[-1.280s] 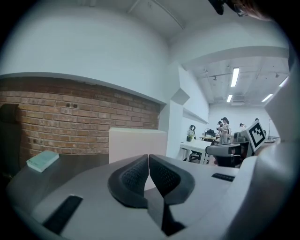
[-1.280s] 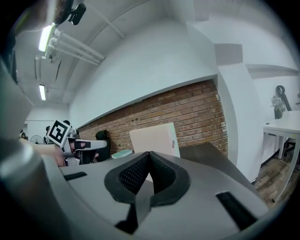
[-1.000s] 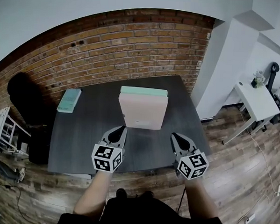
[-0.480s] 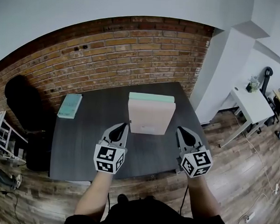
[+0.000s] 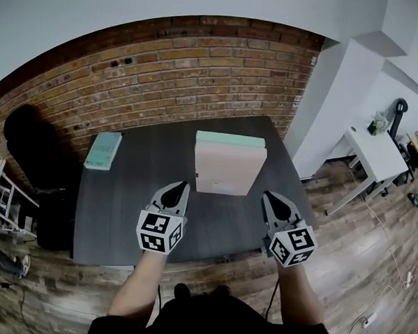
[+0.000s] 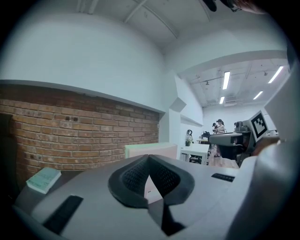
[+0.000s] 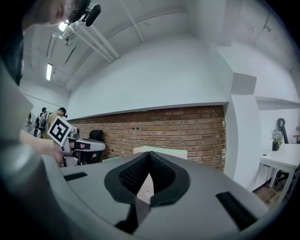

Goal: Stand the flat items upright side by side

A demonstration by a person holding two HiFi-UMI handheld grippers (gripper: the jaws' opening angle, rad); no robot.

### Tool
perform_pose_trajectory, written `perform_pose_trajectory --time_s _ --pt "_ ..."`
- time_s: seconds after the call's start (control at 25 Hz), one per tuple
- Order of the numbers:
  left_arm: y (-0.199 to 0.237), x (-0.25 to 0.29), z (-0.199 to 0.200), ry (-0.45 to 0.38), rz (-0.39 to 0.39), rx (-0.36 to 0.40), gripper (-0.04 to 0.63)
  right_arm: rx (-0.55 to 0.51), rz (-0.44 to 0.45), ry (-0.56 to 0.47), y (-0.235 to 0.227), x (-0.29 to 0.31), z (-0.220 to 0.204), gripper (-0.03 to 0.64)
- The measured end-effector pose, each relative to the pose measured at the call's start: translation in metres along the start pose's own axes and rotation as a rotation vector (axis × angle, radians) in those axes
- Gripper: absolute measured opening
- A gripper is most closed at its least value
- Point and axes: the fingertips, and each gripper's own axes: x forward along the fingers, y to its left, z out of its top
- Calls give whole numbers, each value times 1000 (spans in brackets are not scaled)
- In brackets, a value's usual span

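Two flat items stand upright side by side in the middle of the dark table [image 5: 123, 207]: a pink one [image 5: 226, 169] in front and a mint-green one [image 5: 230, 139] just behind it. A third, teal item [image 5: 102, 150] lies flat at the table's far left. My left gripper [image 5: 180, 188] is shut and empty, hovering near the table's front, left of the pink item. My right gripper [image 5: 269, 198] is shut and empty too, to the item's right. The pink item [image 6: 152, 151] shows beyond the shut tips in the left gripper view, and the pair of items [image 7: 161, 151] shows in the right gripper view.
A brick wall [image 5: 172, 70] runs behind the table. A black chair [image 5: 28, 146] stands at the left, a white pillar [image 5: 338, 100] and a white side table [image 5: 381, 154] at the right. Wooden floor surrounds the table.
Both grippers have drawn slightly back and up from the upright pair, staying shut. The view shifted a little; the standing items have not moved.
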Motion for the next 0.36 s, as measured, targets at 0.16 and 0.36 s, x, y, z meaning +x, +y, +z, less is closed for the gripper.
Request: perform_pose_trajectory --time_s 0.16,0.36 --pt "-2 3 -4 9 -5 -9 17 11 -21 10 -9 -3 -6 15" --pt "-7 6 -3 10 -5 -2 17 -6 -6 7 -6 -3 -7 15"
